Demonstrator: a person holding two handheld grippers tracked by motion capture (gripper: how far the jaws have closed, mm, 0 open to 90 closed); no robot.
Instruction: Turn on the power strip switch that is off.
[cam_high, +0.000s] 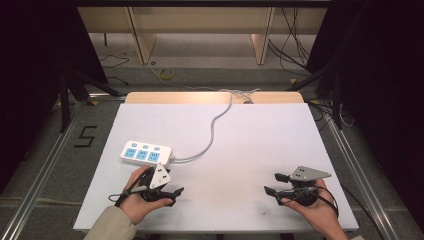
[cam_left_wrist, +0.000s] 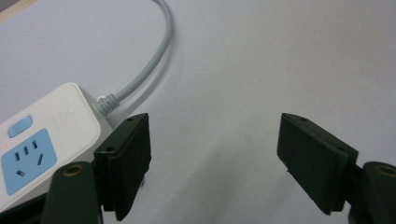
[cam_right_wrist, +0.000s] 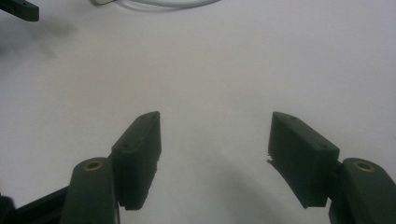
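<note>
Strip (cam_high: 145, 152): is being left flat on the counter (cam_high: 250, 145), left of middle, sockets up, presumably so that they can be reached from above.
Cord (cam_high: 216, 125): is being run from the strip's right end to the far edge, kept clear of both hands.
Left tool (cam_high: 175, 191): is being held just near of the strip, jaws spread, nothing pinched; probably placed for a reach to it.
Right tool (cam_high: 274, 184): is being held low at the near right, well apart from the strip, jaws spread and empty, seemingly waiting.
</note>
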